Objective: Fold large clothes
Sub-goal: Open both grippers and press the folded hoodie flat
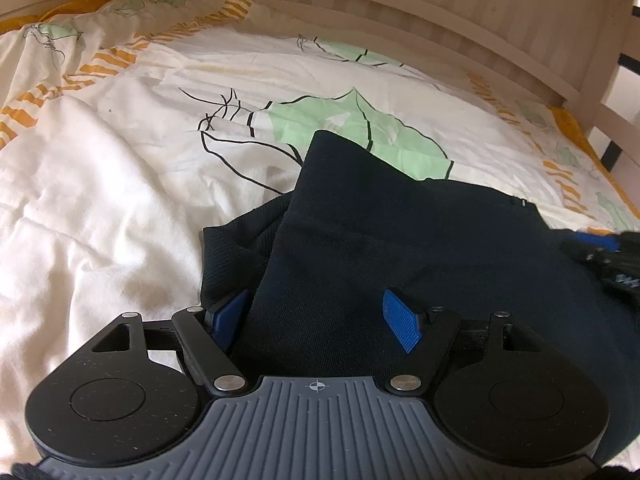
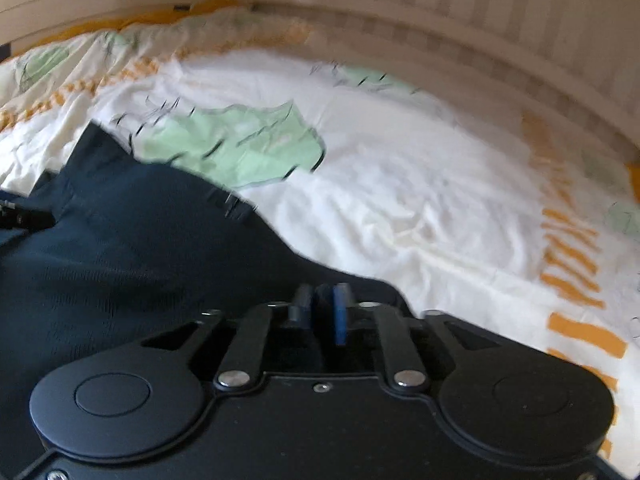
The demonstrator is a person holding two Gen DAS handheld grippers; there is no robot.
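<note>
A dark navy garment (image 1: 380, 232) lies on the bed, partly folded, with a ribbed layer showing at its left edge. My left gripper (image 1: 316, 320) is open, its blue pads (image 1: 402, 326) standing apart over the near part of the garment. The right gripper (image 1: 596, 248) shows blurred at the right edge of the left wrist view. In the right wrist view the garment (image 2: 120, 248) fills the lower left, and my right gripper (image 2: 324, 312) is shut on the garment's right edge. The left gripper's tip (image 2: 24, 216) shows at the left edge there.
The bed is covered by a rumpled white duvet (image 1: 100, 184) with green leaf prints and orange stripes. A pale wooden bed frame (image 1: 440, 20) curves along the far side. The duvet also shows in the right wrist view (image 2: 420, 200).
</note>
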